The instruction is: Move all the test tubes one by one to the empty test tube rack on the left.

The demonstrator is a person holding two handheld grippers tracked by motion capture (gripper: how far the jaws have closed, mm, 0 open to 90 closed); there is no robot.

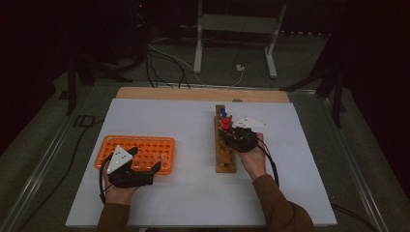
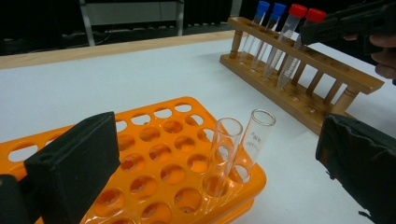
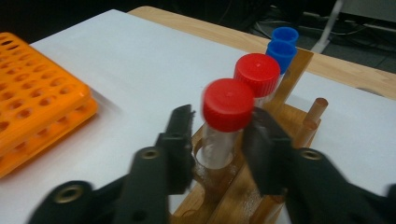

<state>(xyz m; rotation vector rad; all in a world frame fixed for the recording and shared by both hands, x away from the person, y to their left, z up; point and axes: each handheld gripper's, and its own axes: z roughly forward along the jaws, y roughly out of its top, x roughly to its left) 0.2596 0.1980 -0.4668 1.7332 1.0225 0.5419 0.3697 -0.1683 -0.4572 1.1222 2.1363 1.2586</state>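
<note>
At the left of the white surface [image 1: 193,193], the left gripper [image 1: 140,170] rests at the near edge of the orange rack [image 1: 145,147], its jaws wide apart and holding nothing. In the left gripper view, two open glass tubes [image 2: 243,147] stand upright in the near corner holes of that rack, just ahead of the jaws; the gripper seems parked there to steady the rack or to wait its turn.

Further right stands the wooden rack [image 1: 225,154], set lengthwise away from the person. It carries four capped tubes in a row: two blue-capped tubes [image 3: 282,44] at the far end and two red-capped ones nearer. The right gripper [image 3: 219,133] reaches in over this rack, its jaws straddling the nearest red-capped tube [image 3: 226,112] just below the cap. They look close to the tube but not clamped; a gap shows on one side. The tube sits in its hole, likely about to be gripped and lifted out.
</note>
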